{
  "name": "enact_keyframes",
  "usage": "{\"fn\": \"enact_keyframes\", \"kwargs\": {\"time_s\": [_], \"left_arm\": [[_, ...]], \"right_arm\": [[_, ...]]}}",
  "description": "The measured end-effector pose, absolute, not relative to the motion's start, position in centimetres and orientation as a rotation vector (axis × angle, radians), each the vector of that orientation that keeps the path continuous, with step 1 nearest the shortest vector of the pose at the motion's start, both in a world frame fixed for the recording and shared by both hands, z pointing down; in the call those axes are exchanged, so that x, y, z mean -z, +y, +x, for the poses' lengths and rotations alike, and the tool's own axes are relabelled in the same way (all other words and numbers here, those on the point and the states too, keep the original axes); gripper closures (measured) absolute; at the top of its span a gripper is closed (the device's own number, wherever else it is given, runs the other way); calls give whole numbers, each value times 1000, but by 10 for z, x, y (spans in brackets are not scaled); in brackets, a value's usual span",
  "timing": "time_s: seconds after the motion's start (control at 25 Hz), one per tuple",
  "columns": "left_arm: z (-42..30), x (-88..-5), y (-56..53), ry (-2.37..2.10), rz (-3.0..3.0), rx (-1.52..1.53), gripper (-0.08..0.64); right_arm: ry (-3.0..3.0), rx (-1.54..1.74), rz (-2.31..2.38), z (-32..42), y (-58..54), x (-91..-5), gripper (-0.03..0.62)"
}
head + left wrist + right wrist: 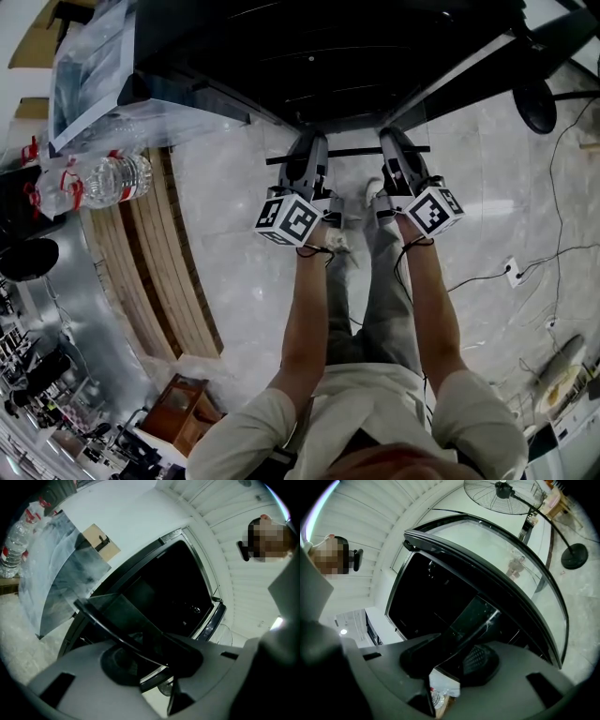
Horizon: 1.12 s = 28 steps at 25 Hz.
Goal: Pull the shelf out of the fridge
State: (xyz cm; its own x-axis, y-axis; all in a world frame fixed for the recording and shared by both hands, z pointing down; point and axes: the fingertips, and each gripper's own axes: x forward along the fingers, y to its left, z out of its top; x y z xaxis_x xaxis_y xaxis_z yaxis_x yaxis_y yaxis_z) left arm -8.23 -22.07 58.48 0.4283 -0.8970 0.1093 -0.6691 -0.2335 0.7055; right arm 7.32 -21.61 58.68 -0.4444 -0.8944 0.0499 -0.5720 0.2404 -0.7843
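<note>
Shelf (354, 152) pinched at front edge by left hand-held gripper (309, 142) and right hand-held gripper (396, 141), just outside fridge (281, 56), presumably for an even pull.

Pale stone-tiled floor (244, 281) in front of the fridge (328, 56).
Wooden slats (155, 272) lie on it at the left, with a wrapped pack of water bottles (103, 180) by their far end. A fan base (535, 105), cables (562, 197) and a socket block (512, 270) lie at the right.
</note>
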Motion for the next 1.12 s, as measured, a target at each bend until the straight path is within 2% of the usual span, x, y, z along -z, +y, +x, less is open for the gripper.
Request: {"fn": "enact_keyframes", "kwargs": {"time_s": [1.12], "left_arm": [[-83, -554, -188, -1323, 1972, 443, 431]], "right_arm": [[2110, 1068, -1320, 72, -185, -553, 488]]}}
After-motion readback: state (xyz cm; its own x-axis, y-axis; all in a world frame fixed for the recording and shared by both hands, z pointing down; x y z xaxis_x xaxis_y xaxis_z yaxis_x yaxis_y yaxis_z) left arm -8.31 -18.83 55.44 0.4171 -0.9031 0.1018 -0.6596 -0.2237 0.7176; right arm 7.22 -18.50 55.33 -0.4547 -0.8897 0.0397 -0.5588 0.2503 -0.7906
